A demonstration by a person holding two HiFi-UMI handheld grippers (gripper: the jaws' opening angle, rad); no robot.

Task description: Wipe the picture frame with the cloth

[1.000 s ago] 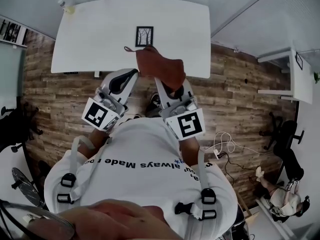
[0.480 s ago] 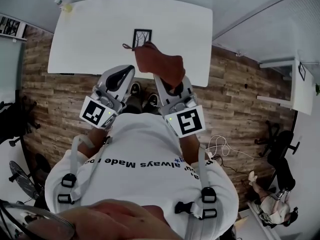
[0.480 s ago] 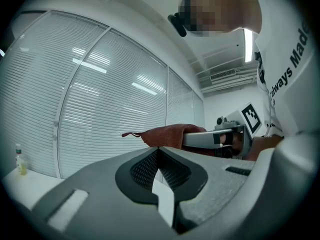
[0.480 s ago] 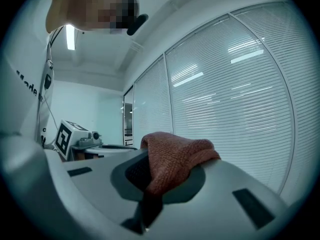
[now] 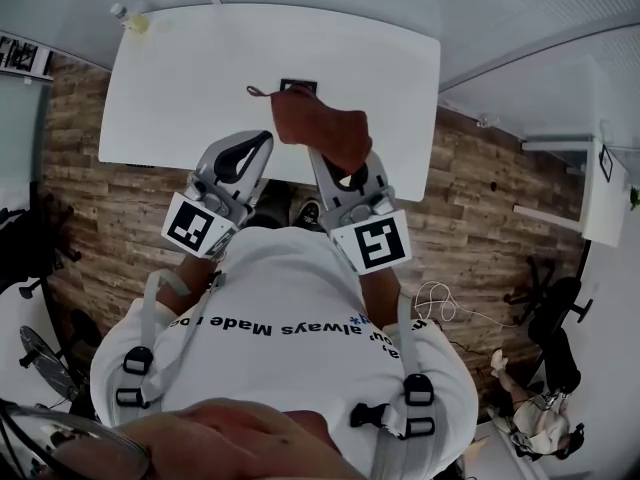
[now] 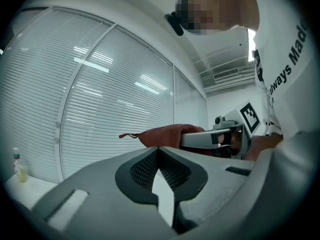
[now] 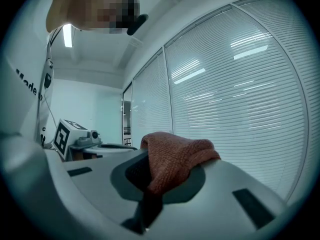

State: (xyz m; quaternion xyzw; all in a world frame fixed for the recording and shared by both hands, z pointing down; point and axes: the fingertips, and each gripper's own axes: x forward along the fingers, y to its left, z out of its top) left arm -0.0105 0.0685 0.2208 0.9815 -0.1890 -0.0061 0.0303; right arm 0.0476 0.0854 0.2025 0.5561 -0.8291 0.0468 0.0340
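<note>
The small black picture frame (image 5: 298, 85) lies on the white table (image 5: 180, 78); only its far edge shows past the cloth. The reddish-brown cloth (image 5: 322, 128) hangs bunched from my right gripper (image 5: 338, 171), which is shut on it near the table's front edge. In the right gripper view the cloth (image 7: 172, 156) fills the jaws of the right gripper (image 7: 149, 184). My left gripper (image 5: 258, 148) hovers just left of it, shut and holding nothing. The left gripper view shows its jaws (image 6: 159, 151) together, with the cloth (image 6: 167, 133) and the right gripper (image 6: 210, 139) beyond.
A small bottle (image 5: 130, 15) stands at the table's far left corner, also in the left gripper view (image 6: 19, 166). Wooden floor surrounds the table. Another white table (image 5: 600, 183) is at the right, and a person sits at the lower right (image 5: 545, 418).
The right gripper has carried the cloth forward over the picture frame, which is now almost covered. The left gripper kept its place beside it.
</note>
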